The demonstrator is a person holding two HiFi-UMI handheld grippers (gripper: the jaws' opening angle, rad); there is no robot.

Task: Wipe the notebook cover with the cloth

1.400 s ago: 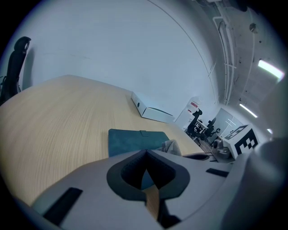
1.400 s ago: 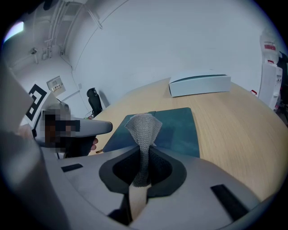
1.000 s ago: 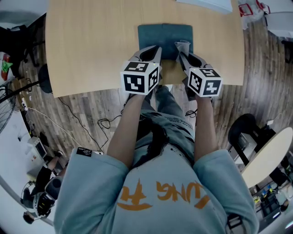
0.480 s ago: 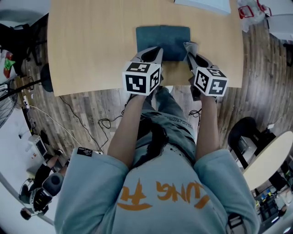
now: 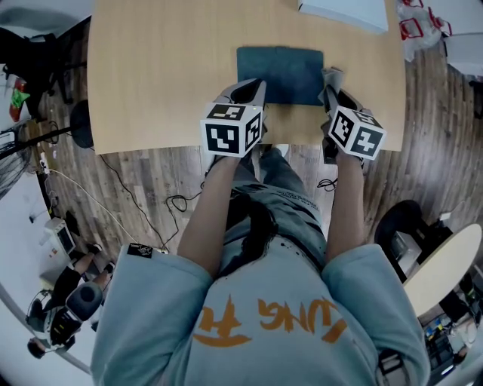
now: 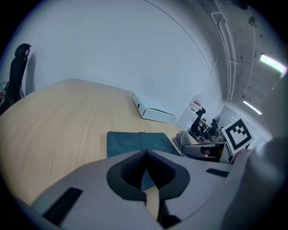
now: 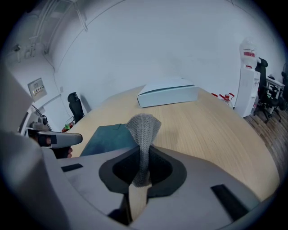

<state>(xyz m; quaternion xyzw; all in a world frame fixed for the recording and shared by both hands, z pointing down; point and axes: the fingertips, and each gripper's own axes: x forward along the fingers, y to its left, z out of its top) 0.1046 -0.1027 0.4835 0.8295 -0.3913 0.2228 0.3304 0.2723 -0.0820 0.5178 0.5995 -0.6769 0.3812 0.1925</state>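
Grey cloth clamped in right gripper beside teal notebook
It stands at the notebook's three o'clock; left gripper at seven o'clock, jaws together, empty

Wooden table, flat white box at its far edge, cables on plank floor

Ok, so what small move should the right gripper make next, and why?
Probably swing the right gripper left and lower it so the cloth lands on the notebook cover. Its jaws are shut on the cloth, which sits beside the notebook's right edge, off the cover.
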